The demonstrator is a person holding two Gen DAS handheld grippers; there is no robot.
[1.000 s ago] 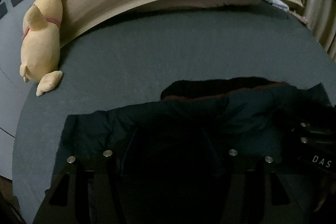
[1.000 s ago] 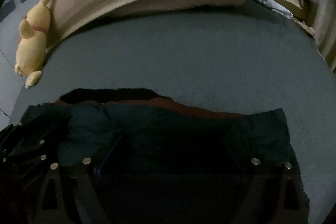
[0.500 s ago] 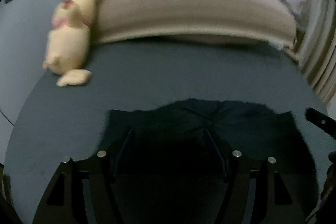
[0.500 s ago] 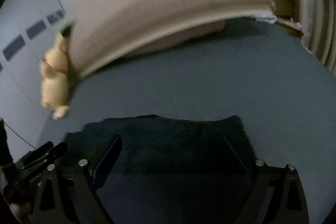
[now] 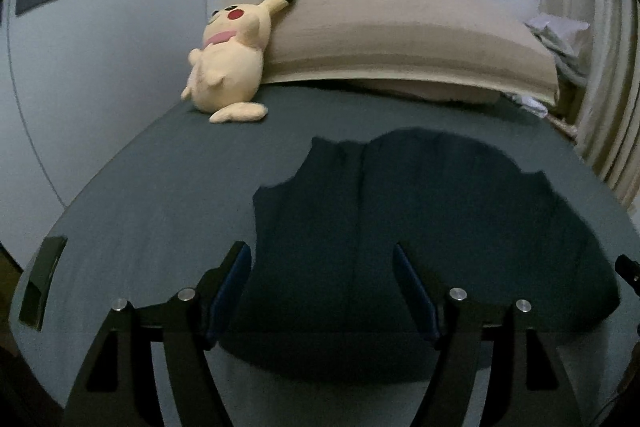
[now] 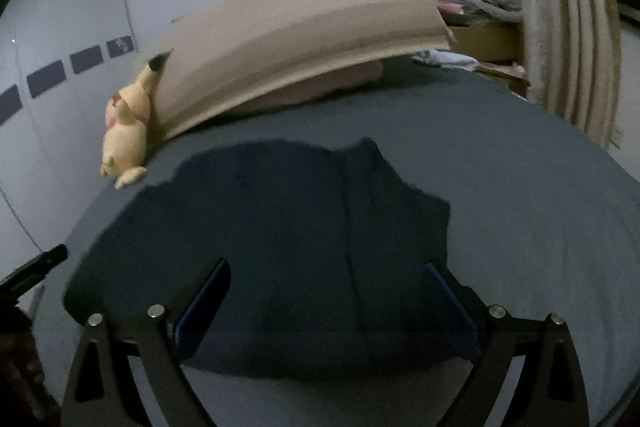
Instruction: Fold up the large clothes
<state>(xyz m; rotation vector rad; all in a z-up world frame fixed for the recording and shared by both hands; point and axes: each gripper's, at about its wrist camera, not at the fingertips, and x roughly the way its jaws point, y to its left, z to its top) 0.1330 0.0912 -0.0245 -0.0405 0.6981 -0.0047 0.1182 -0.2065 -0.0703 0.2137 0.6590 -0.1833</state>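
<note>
**Dark jacket lay folded on the bed, both grippers open above it**

The dark padded jacket (image 5: 420, 227) lay flat on the grey-blue bed sheet (image 5: 160, 187), directly ahead of and below both tools, folded into a broad, rounded shape with a seam running down its middle. It looked bulky and soft, probably light for its size, with a smooth shell that could slide on itself; a thick pinch through several layers at an edge or corner would likely hold better than a shallow nip at the surface. The near hem sat just under the fingers, and the far corners offered the clearest places to take hold for a further fold.

The left gripper (image 5: 320, 291) stood spread, its jaws having just been opening, with nothing between them; the cloth lay beneath, apart from the pads. The right gripper (image 6: 326, 301) was spread wider, jaws also having just been opening, and empty, hanging over the jacket's near edge.

Beyond the jacket, to the far left of both tools, a yellow plush toy (image 5: 228, 67) leaned against a tan cushion (image 5: 400, 27) at the head of the bed. Curtains (image 6: 568, 27) hung far right.
</note>
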